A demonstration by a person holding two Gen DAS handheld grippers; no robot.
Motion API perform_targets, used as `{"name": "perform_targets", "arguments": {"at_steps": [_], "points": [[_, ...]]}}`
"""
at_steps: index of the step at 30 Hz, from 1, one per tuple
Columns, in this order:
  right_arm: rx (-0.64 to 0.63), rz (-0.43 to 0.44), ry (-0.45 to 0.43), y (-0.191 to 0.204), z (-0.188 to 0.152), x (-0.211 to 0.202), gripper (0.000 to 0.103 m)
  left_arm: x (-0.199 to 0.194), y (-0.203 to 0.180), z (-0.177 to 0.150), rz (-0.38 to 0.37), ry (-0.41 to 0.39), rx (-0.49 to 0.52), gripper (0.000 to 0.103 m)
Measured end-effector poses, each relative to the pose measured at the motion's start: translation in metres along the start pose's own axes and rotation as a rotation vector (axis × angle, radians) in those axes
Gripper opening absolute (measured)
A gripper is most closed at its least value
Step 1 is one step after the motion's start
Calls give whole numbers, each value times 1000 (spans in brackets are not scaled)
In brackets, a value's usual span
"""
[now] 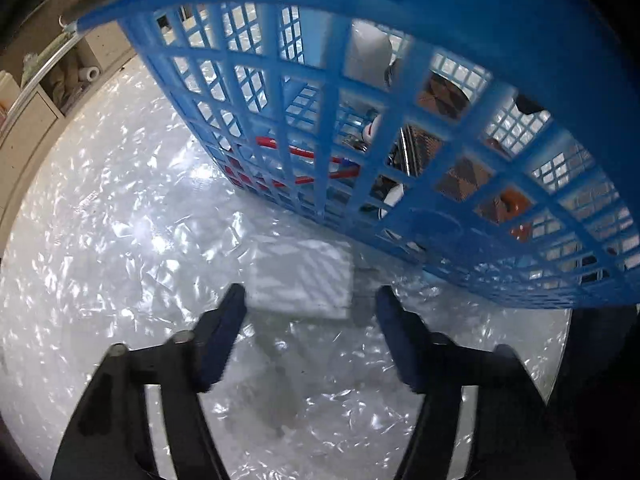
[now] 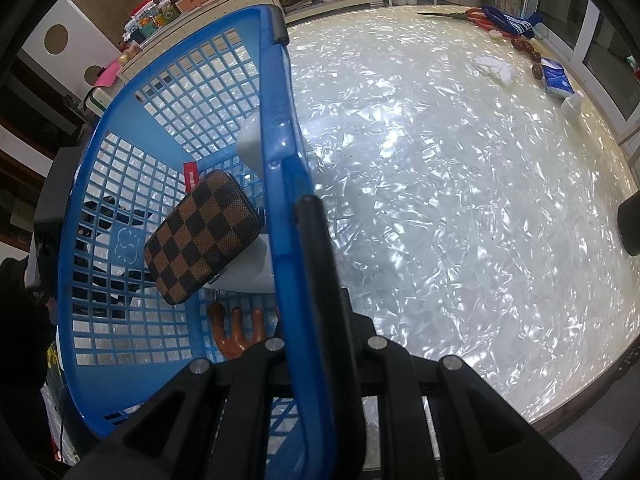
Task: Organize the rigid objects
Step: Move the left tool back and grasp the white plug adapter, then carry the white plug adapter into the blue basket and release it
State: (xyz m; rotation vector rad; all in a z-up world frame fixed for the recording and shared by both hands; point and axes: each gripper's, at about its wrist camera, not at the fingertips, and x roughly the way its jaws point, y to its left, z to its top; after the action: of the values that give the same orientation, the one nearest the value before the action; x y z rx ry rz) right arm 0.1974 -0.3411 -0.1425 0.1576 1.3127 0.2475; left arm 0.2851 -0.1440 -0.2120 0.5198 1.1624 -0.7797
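A blue plastic lattice basket point(image 1: 460, 40) is tilted above the pearly white table point(image 1: 100, 240). My right gripper point(image 2: 296, 240) is shut on the basket's rim point(image 2: 280, 140) and holds it. Inside the basket lie a brown checkered case point(image 2: 200, 236), a white bottle point(image 2: 250, 140), an orange-brown wooden piece point(image 2: 236, 332) and red-handled items point(image 1: 304, 152). My left gripper point(image 1: 310, 300) is open and empty, low over the table. A flat white block point(image 1: 304, 280) lies on the table between its fingertips, under the basket's edge.
At the table's far right lie scissors with red handles point(image 2: 472, 16), a blue cloth point(image 2: 512, 20), brown beads point(image 2: 528, 50), a blue tissue pack point(image 2: 558, 80) and a white crumpled item point(image 2: 496, 66). Shelves with clutter point(image 2: 160, 12) stand behind.
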Motion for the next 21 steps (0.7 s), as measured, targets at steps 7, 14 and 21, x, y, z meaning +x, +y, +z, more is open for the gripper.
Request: {"name": "perform_targets", "arguments": {"at_steps": [7,14,21], "points": [[3,-1,-2,-1,0,-1,11,0,-2,-4,1,-8,16,65],[3,-1,-2,-1,0,-1,11,-23,4,-29,4,-49,-11,65],[6,-1,-2,-1,0,-1,11,-61,16,-44,42,-93,-49,65]]}}
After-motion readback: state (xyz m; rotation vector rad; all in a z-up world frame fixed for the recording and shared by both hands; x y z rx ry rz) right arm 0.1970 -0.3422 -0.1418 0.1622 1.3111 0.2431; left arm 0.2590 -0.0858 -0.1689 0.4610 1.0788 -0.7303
